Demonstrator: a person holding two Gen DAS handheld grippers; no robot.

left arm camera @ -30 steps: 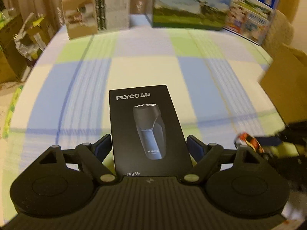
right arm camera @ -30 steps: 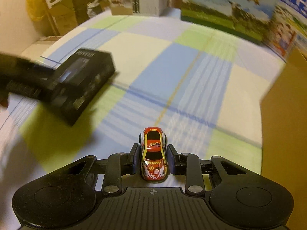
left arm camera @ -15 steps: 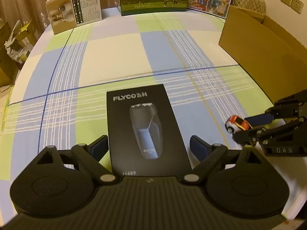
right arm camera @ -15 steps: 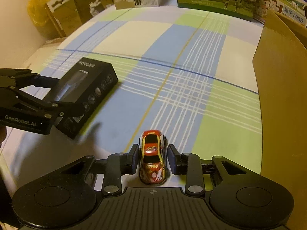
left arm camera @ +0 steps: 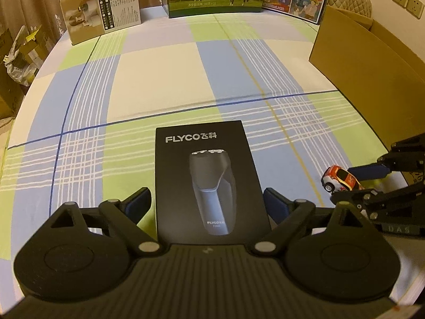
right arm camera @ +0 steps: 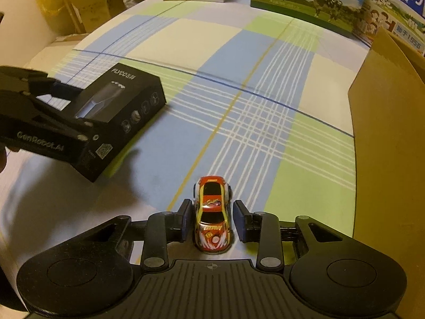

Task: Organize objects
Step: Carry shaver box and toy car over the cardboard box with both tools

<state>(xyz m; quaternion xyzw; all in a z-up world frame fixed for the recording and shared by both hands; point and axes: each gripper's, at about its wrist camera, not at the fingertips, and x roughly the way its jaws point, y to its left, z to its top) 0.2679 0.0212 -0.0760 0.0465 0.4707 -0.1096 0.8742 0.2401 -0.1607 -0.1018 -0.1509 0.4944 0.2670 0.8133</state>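
While shaver box point(left arm camera: 209, 183) lies flat, toy car point(right arm camera: 212, 218) sits unclamped.

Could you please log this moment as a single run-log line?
left gripper: open, straddling shaver box | right gripper: open around toy car, small gaps | both on tablecloth | cardboard box at right

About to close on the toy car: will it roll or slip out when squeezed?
The toy car sits on wheels pointing forward between the right gripper jaws, so it could roll ahead if nudged. Its glossy curved sides may slip. It looks small, probably light.
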